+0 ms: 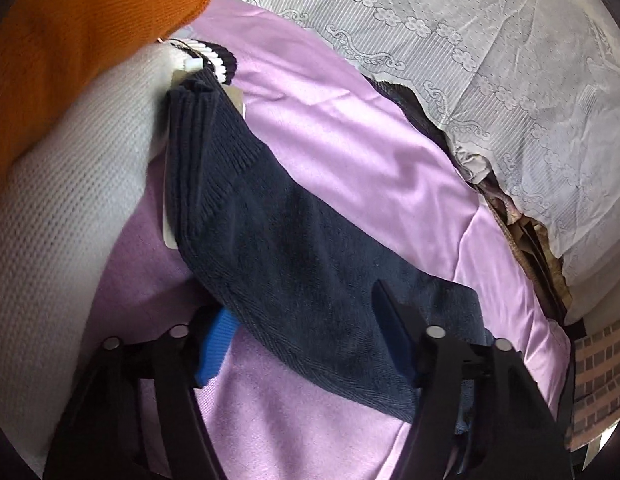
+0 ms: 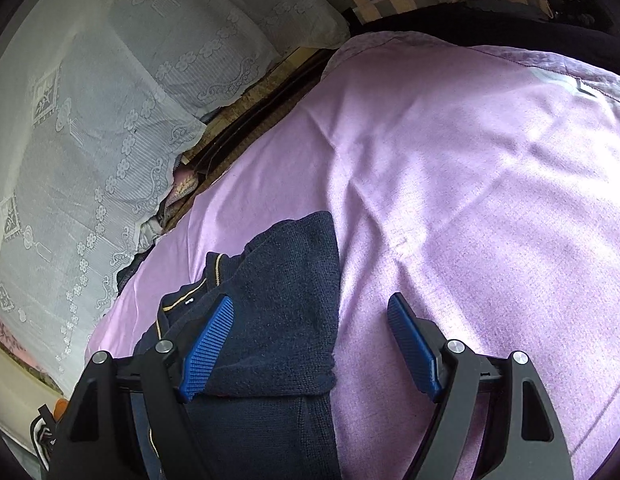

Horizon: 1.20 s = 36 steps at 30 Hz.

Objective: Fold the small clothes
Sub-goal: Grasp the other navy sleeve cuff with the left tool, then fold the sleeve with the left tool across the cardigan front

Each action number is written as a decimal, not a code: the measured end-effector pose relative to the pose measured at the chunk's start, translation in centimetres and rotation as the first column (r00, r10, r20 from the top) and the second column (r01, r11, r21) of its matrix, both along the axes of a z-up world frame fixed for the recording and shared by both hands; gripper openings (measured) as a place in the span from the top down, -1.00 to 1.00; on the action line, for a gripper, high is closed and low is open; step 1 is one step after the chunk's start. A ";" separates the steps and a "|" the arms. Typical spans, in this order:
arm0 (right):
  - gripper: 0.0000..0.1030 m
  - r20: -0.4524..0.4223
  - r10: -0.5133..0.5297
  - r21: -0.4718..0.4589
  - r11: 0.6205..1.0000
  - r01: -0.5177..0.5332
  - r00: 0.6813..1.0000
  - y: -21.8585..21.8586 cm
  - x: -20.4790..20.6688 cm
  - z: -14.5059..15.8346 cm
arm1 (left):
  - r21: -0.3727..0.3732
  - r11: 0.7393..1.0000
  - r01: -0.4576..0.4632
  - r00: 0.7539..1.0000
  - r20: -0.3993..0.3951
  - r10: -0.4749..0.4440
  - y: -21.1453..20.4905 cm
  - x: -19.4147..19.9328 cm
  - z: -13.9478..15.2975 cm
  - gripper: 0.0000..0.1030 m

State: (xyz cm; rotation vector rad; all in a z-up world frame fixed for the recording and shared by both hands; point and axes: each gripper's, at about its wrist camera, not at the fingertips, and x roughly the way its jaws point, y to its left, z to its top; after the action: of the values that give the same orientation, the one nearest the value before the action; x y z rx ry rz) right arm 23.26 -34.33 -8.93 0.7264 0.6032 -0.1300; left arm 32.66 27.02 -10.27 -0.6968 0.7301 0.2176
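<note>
The navy knit garment (image 1: 293, 248) lies on the lilac sheet (image 1: 330, 128) of a bed, its long axis running in the left wrist view from the ribbed cuff at about 11 o'clock down to the wide end at 5 o'clock. The left claw (image 1: 305, 332) is released, its blue pads straddling that wide end, one pad at each edge of the cloth without pinching it. In the right wrist view the same garment (image 2: 277, 312) shows partly doubled over, a collar with thin gold piping at 9 o'clock of the fold; the right claw (image 2: 310, 348) is likewise released, its left pad resting over the knit and its right pad over bare sheet, so the garment's edge sits between the fingers. Both claws are close, the left seemingly the better centred on the cloth. Beyond the cuff, at 10 o'clock, sit a white knit (image 1: 69, 208) and an orange knit (image 1: 89, 32); a lace cover (image 1: 490, 60) fills 1 o'clock. No container is visible.
</note>
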 end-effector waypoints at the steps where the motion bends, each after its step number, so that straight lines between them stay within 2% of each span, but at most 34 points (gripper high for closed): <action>1: -0.55 -0.001 0.002 -0.002 1.000 -0.002 1.000 0.0 0.0 0.0 | 0.008 1.000 -0.002 1.000 -0.002 0.002 0.0 0.0 0.0 -0.08; 2: -0.55 -0.003 0.003 -0.004 1.000 -0.003 1.000 0.1 0.0 0.0 | 0.010 1.000 -0.004 1.000 -0.002 0.004 0.1 -0.1 0.0 -0.03; 4: -0.55 -0.005 0.005 -0.008 1.000 -0.005 1.000 0.2 0.1 0.1 | 0.013 1.000 -0.005 1.000 0.000 0.005 0.2 -0.2 0.0 0.23; 7: -0.55 -0.008 0.004 -0.008 1.000 -0.004 1.000 0.1 0.0 0.0 | 0.013 1.000 0.006 1.000 0.004 -0.007 0.1 -0.2 0.0 0.52; 13: -0.55 -0.011 0.005 -0.012 1.000 -0.005 1.000 0.2 0.2 0.1 | 0.037 0.999 0.005 1.000 0.011 -0.006 0.0 -0.5 0.2 0.83; 18: -0.55 -0.012 0.009 -0.022 1.000 -0.010 1.000 0.4 0.3 0.3 | 0.064 0.998 0.019 0.999 0.031 -0.021 -0.4 -1.0 0.7 0.84; 22: -0.55 -0.007 0.014 -0.033 0.999 -0.015 1.000 0.6 0.3 0.5 | 0.137 0.990 0.038 0.996 0.069 -0.048 -1.6 -1.5 2.1 0.86; 25: -0.55 -0.004 0.016 -0.039 0.999 -0.016 1.000 0.7 0.2 0.6 | 0.222 0.974 0.056 0.990 0.115 -0.083 -3.3 -2.2 3.7 0.86; 29: -0.55 0.002 0.020 -0.045 0.999 -0.020 1.000 0.9 0.1 0.8 | 0.296 0.950 0.100 0.975 0.162 -0.153 -5.8 -2.8 5.5 0.86; 36: -0.55 0.008 0.037 -0.061 0.997 -0.037 0.999 1.4 0.1 1.2 | 0.340 0.918 0.202 0.945 0.178 -0.274 -10.2 -2.3 7.3 0.86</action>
State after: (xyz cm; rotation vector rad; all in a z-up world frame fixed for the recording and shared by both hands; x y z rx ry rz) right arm 23.41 -32.95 -7.70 0.6567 0.6015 -0.1102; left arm 30.36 16.81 -3.01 -0.3120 0.5420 0.0276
